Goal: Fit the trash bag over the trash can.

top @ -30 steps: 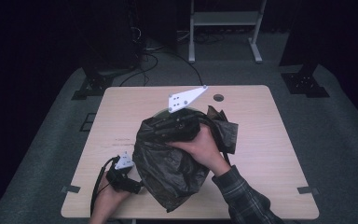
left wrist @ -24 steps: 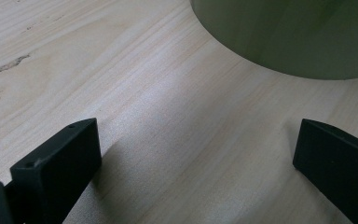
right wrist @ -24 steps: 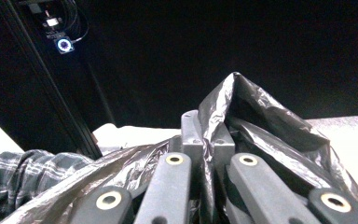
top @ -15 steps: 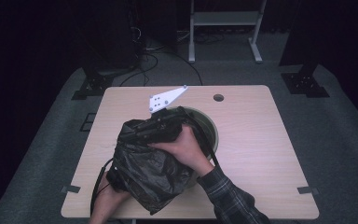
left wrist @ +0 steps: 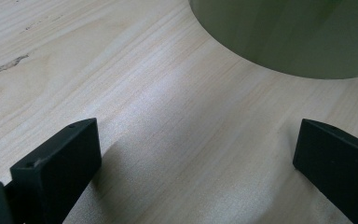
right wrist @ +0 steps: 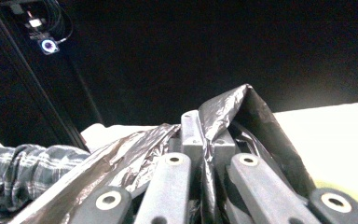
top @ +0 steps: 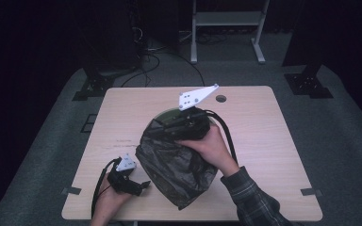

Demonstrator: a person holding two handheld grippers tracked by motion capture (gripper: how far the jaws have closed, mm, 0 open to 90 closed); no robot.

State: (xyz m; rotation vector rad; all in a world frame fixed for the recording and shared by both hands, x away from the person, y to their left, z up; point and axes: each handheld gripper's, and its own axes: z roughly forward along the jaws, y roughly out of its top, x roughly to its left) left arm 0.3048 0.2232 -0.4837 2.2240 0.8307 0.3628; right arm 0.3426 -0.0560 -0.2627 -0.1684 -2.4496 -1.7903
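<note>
The right gripper (top: 162, 129), fingers clamped on a black bin bag (top: 179, 165), should drape it evenly over the green bin (left wrist: 289, 32); the left gripper (left wrist: 193, 163) rests wide open on the desk (top: 264, 132).

Crumpled black plastic bag (top: 181, 165), draped over what looks like a green bin (left wrist: 289, 37), mid-table

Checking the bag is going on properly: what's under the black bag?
Under the black bag, a green bin's rim peeks out at the far edge, and the left gripper view shows its wall standing on the table. The bin's inside is covered.
</note>
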